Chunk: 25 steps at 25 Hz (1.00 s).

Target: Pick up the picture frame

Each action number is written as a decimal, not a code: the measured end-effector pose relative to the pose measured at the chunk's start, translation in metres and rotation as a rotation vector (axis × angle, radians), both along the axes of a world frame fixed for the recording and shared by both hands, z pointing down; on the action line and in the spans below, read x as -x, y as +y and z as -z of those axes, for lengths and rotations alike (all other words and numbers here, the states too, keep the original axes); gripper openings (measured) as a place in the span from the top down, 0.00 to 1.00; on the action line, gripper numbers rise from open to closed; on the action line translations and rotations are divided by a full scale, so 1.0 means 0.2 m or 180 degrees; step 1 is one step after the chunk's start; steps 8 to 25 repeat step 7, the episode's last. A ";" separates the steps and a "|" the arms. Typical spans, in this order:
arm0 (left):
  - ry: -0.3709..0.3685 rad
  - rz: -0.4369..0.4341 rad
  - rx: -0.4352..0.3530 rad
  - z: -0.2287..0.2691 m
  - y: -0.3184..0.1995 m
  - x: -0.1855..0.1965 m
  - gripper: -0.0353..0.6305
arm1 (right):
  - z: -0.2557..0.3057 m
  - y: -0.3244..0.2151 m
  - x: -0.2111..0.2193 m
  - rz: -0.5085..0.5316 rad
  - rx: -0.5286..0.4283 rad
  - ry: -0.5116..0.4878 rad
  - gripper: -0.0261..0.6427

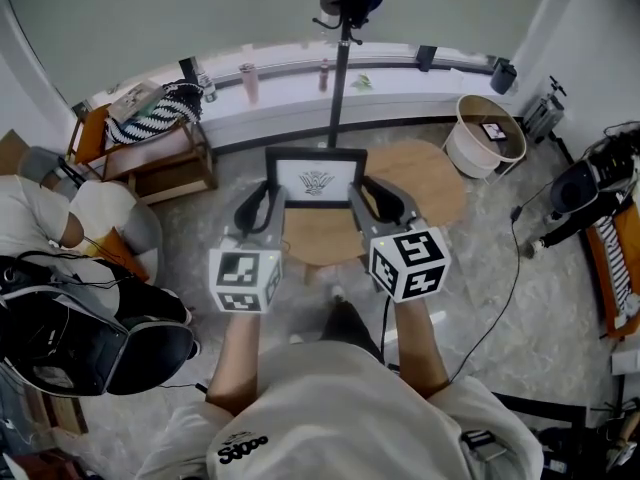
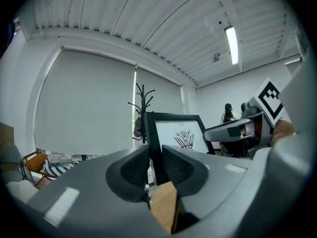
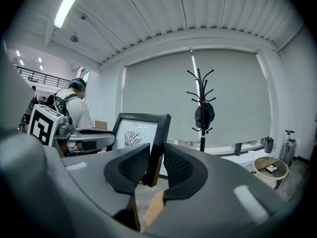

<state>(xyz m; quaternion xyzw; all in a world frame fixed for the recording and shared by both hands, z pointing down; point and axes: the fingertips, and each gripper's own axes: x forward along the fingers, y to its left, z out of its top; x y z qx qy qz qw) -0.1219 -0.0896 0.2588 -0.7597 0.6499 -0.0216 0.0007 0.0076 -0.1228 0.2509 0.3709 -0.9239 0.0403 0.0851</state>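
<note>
The picture frame (image 1: 315, 180) is black with a white sheet and a small dark drawing, and it stands upright between my two grippers above a round wooden table (image 1: 425, 193). My left gripper (image 1: 273, 203) is shut on the frame's left side bar. In the left gripper view the bar (image 2: 154, 145) fills the gap between the ribbed pads (image 2: 134, 168). My right gripper (image 1: 362, 198) is shut on the right side bar. The right gripper view shows that bar (image 3: 157, 148) pinched between the pads (image 3: 177, 166), with the drawing (image 3: 132, 138) to its left.
A black coat stand (image 1: 343, 58) rises just behind the frame. A white round basket (image 1: 484, 134) stands at the right. A wooden side table with a striped bag (image 1: 158, 116) is at the left, near a seated person (image 1: 40, 218). A black backpack (image 1: 75, 340) lies at lower left.
</note>
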 end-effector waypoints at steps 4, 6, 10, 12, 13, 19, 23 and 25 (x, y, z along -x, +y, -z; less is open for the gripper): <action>0.0003 -0.0016 0.0016 0.00 -0.01 -0.01 0.82 | 0.00 -0.01 -0.01 -0.0009 0.0018 -0.0001 0.83; 0.0009 -0.0023 0.0022 0.00 -0.02 -0.01 0.82 | 0.00 -0.02 -0.01 -0.0010 0.0028 -0.0004 0.83; 0.0011 -0.0025 0.0025 0.00 -0.02 -0.02 0.82 | -0.01 -0.02 -0.02 -0.0010 0.0034 -0.0006 0.83; 0.0011 -0.0025 0.0025 0.00 -0.02 -0.02 0.82 | -0.01 -0.02 -0.02 -0.0010 0.0034 -0.0006 0.83; 0.0011 -0.0025 0.0025 0.00 -0.02 -0.02 0.82 | -0.01 -0.02 -0.02 -0.0010 0.0034 -0.0006 0.83; 0.0011 -0.0025 0.0025 0.00 -0.02 -0.02 0.82 | -0.01 -0.02 -0.02 -0.0010 0.0034 -0.0006 0.83; 0.0011 -0.0025 0.0025 0.00 -0.02 -0.02 0.82 | -0.01 -0.02 -0.02 -0.0010 0.0034 -0.0006 0.83; 0.0011 -0.0025 0.0025 0.00 -0.02 -0.02 0.82 | -0.01 -0.02 -0.02 -0.0010 0.0034 -0.0006 0.83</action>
